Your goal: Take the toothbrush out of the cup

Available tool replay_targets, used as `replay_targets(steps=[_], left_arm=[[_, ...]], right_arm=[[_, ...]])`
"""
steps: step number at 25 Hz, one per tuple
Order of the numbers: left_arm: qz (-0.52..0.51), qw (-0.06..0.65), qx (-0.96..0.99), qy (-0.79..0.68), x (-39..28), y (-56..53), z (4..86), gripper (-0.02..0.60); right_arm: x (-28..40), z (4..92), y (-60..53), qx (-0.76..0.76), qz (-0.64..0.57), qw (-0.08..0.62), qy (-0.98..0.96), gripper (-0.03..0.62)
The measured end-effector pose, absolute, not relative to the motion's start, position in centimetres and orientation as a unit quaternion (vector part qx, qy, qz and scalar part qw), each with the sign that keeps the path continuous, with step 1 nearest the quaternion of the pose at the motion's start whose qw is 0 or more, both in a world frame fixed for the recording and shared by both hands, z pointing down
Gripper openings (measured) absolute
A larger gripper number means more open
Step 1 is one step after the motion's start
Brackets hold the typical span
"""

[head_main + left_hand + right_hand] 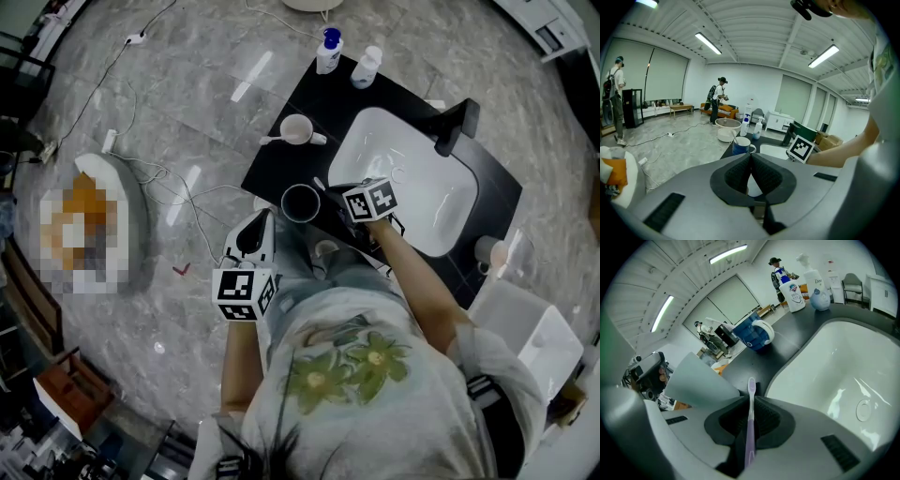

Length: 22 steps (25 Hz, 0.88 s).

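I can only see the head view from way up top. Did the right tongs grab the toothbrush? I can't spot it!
Observer: Yes. In the right gripper view the right tongs are shut on a purple toothbrush, which pokes out past them.
Operator: Is it inside the cup?
Observer: It looks out. Its tip shows beside the grey cup, above the dark counter.
Operator: What about the left tongs?
Observer: The left gripper view shows the left tongs shut with nothing between them.
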<state>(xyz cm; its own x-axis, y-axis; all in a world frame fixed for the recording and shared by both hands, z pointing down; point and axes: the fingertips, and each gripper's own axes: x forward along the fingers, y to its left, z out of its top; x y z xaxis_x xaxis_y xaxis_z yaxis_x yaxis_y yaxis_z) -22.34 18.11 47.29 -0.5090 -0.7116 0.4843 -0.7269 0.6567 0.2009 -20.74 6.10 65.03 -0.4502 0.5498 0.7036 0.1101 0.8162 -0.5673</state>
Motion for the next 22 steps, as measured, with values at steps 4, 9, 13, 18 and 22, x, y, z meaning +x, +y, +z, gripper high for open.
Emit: replay_targets(steps=[4, 9, 13, 18, 22], left_arm=[[0.012, 0.273, 0.413, -0.869, -22.4, 18.0, 47.4, 0.018], [0.013, 0.273, 0.412, -0.869, -22.5, 18.0, 47.3, 0.018], [0.013, 0.271, 0.411, -0.87, -22.4, 18.0, 47.1, 0.017], [0.013, 0.265, 0.41, -0.872, -22.3, 17.6, 46.7, 0.017], [0.01, 0.254, 0.415, -0.873, -21.9, 17.0, 45.7, 0.018]], right_arm=[[-20.8, 65.1, 6.2, -0.204, 0.206, 0.484, -0.826, 0.057], [-21.1, 65.1, 6.2, -0.203, 0.196, 0.481, -0.83, 0.057], [-21.4, 64.0, 6.0, -0.201, 0.201, 0.467, -0.837, 0.058], [-22.0, 61.0, 5.1, -0.195, 0.216, 0.426, -0.857, 0.057], [-21.9, 55.5, 3.9, -0.192, 0.239, 0.353, -0.884, 0.057]])
